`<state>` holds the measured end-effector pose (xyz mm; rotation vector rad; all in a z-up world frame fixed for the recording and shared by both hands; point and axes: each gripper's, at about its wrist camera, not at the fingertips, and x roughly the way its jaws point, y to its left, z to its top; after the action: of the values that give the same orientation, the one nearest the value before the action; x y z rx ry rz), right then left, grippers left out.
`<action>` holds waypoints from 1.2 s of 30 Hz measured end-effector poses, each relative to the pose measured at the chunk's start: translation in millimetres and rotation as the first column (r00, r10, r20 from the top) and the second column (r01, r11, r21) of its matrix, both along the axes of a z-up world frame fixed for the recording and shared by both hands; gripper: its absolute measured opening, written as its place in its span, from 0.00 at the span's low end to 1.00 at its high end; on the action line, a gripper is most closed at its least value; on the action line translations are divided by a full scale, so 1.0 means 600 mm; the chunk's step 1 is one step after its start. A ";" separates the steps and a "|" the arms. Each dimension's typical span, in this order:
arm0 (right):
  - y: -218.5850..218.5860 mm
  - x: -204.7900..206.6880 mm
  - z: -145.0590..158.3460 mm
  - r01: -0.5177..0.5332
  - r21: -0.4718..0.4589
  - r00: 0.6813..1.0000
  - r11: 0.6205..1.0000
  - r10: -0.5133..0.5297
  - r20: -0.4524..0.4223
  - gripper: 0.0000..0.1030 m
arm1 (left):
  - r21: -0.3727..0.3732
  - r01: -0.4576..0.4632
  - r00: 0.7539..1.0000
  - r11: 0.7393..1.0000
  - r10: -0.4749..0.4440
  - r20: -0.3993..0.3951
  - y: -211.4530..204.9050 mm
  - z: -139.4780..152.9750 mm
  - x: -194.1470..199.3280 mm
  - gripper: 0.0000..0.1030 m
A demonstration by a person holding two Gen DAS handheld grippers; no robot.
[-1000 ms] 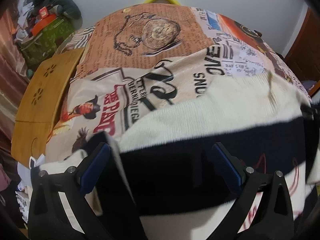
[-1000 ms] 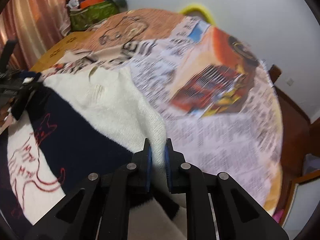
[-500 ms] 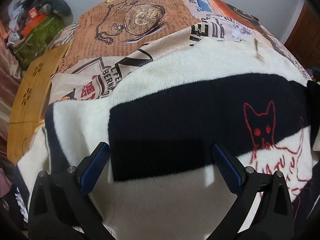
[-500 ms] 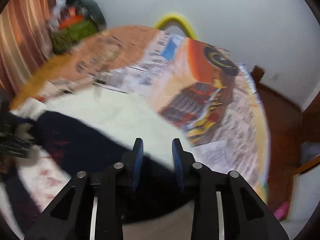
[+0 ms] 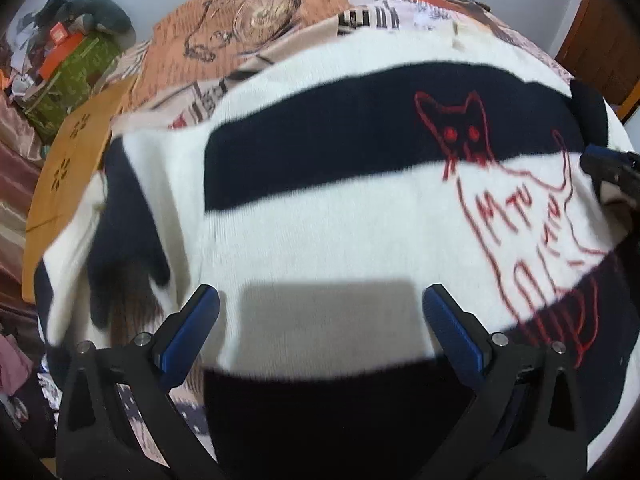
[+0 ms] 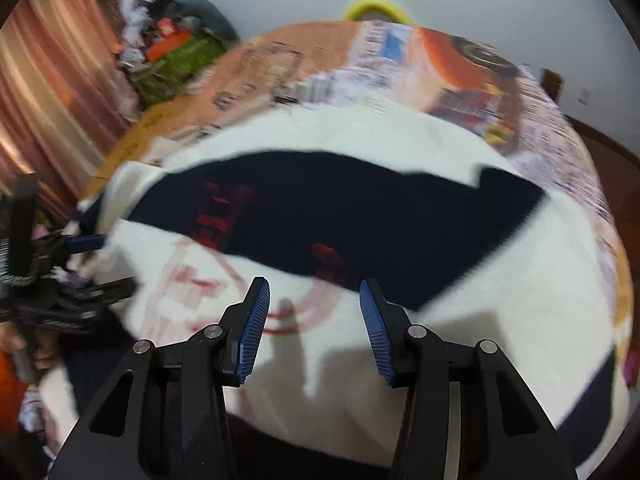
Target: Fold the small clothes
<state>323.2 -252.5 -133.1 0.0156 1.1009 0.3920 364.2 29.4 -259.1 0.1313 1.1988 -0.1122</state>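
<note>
Red stitched cat (image 5: 464,132) and unreadable letters mark the striped sweater (image 5: 320,216).

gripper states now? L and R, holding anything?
Left gripper: open, holding nothing, above the striped sweater.
Right gripper: open, jaws just been opening, nothing between them.

A cream sweater (image 5: 320,232) with dark navy stripes and a red-outlined cat lies spread flat on the surface (image 5: 256,20).

Each hand-held gripper (image 6: 314,316) — black angular arms, silver screws — carries two ribbed blue pads (image 6: 254,328).
</note>
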 end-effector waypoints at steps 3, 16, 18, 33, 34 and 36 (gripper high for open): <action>-0.051 -0.009 0.002 0.060 -0.051 0.998 0.997 -0.059 0.024 0.32 | -0.045 -0.034 0.999 0.998 0.033 -0.015 0.016 -0.004 -0.008 1.00; -0.231 -0.069 0.025 0.243 -0.238 0.969 0.940 -0.224 0.107 0.38 | -0.008 -0.121 0.992 0.993 0.121 0.031 0.052 0.007 -0.040 1.00; -0.240 -0.076 0.030 0.268 -0.275 0.962 0.923 -0.241 0.129 0.38 | 0.003 -0.128 0.991 0.992 0.128 0.050 0.068 0.013 -0.052 1.00; -0.198 -0.161 0.164 0.317 -0.228 0.932 0.921 -0.257 0.257 0.51 | -0.097 -0.282 0.939 0.955 0.295 0.178 0.236 0.072 -0.164 1.00; -0.178 -0.160 0.174 0.283 -0.208 0.938 0.936 -0.224 0.266 0.52 | -0.099 -0.289 0.935 0.952 0.303 0.185 0.243 0.074 -0.167 1.00; -0.109 -0.145 0.188 0.185 -0.170 0.953 0.968 -0.134 0.272 0.54 | -0.090 -0.308 0.925 0.947 0.320 0.207 0.260 0.079 -0.172 1.00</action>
<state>236.3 -318.0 -20.0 -0.1151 0.8679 0.1339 260.7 185.5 -212.0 -0.0975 0.9806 0.1479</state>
